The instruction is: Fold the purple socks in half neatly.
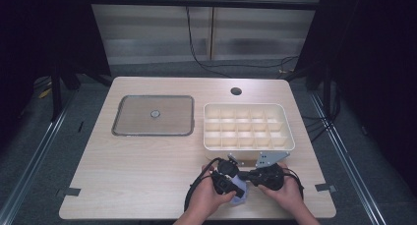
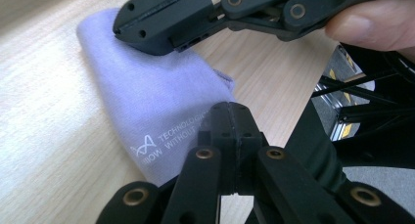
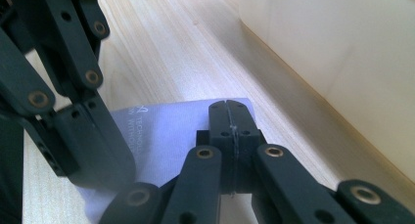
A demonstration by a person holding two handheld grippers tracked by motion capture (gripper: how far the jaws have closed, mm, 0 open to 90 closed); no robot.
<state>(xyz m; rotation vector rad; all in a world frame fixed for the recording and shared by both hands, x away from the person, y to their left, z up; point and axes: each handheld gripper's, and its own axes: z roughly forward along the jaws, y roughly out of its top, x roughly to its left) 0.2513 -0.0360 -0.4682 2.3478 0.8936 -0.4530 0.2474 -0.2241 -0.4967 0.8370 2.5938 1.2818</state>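
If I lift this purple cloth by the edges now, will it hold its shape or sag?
Probably sag: the cloth is thin and folded, with soft creases, so it looks floppy. It seems light, so a push would likely bunch or slide it on the smooth table. Both the left gripper and right gripper are shut at its edges, though I can't tell if they pinch fabric.

We cannot read the lilac cloth [image 2: 147,101]'s white print fully; the left gripper [image 2: 230,117] covers its end.
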